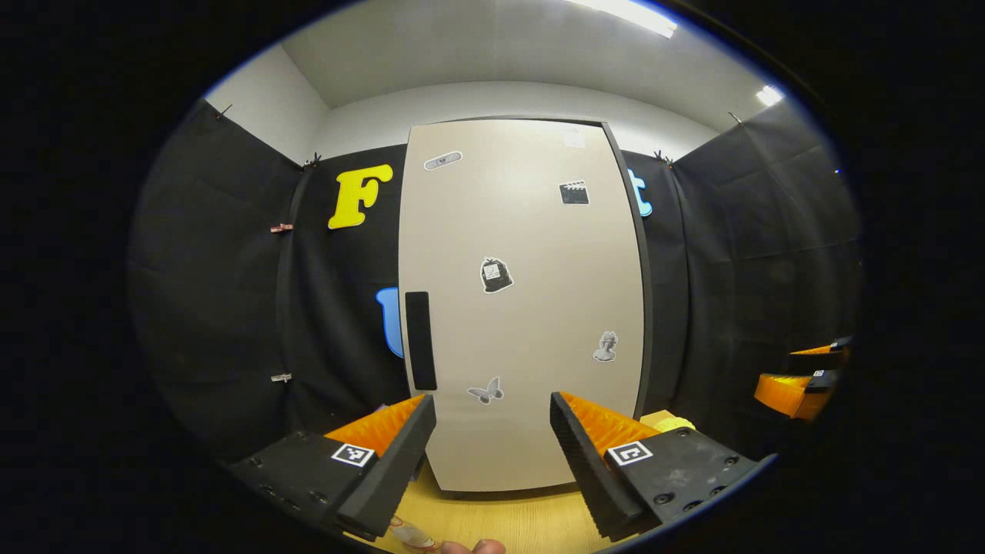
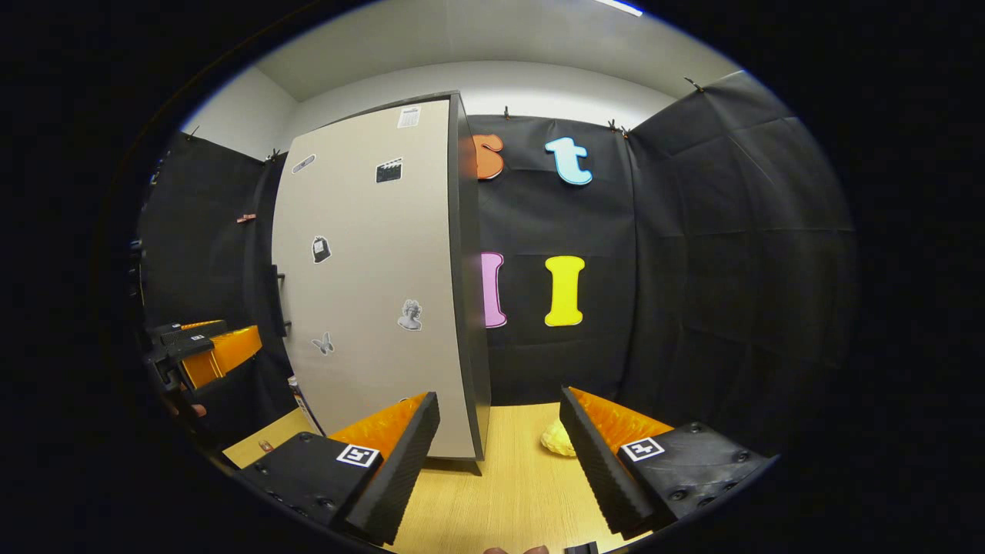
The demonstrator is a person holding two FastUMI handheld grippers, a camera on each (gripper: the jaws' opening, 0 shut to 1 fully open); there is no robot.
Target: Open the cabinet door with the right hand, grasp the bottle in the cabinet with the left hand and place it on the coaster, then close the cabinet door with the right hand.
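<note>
In the left gripper view the tall beige cabinet with a dark frame stands on the pale wooden counter, straight ahead of the left gripper. Its flat beige door, dotted with small black-and-white stickers, lies flush and closed. A black vertical handle strip sits on the door's left edge, just above and beyond the left finger of this gripper. The left gripper is released, its black-and-orange fingers spread wide with nothing between them, near the door's lower part but not touching it.

At the far right of the same view the right gripper hangs well apart from the cabinet, and whether it is spread or closed cannot be told there. In the right gripper view the right gripper is also released and empty, with the cabinet's right front corner rising just beyond its left finger. A small pale yellow lumpy object lies on the counter right of the cabinet, just beside this gripper's right finger.
</note>
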